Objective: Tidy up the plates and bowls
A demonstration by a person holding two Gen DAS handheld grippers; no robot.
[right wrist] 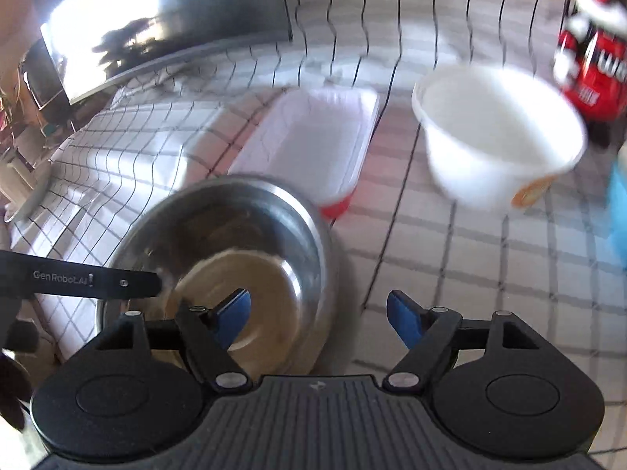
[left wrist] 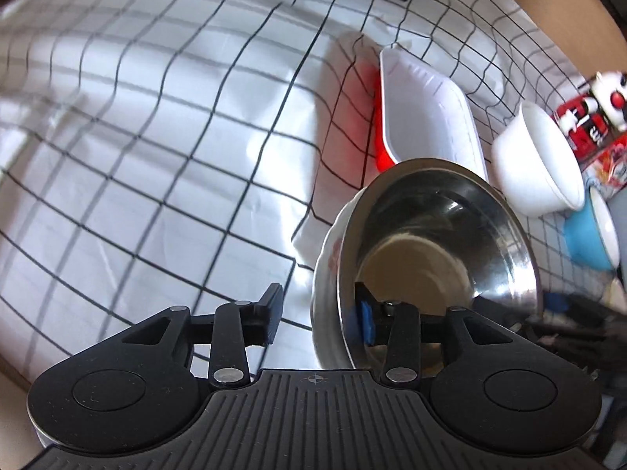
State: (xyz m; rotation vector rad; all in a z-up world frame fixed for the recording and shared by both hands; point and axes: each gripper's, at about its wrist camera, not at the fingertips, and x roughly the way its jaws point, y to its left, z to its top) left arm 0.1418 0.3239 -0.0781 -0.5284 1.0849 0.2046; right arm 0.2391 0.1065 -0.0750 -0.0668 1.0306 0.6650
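Note:
A steel bowl stands on the checked tablecloth, low and right of centre in the left wrist view. My left gripper is open and straddles its near rim. One blue-padded finger is inside the bowl, the other is outside with cloth showing between it and the wall. In the right wrist view the steel bowl is at lower left. My right gripper is open across its right rim, one finger over the inside and one beyond the wall. The left gripper's black finger reaches the bowl's left rim.
Beyond the steel bowl lies a white rectangular tray with a red underside. A white round bowl and a blue bowl are to the right, by a red and black package. A dark screen stands far left.

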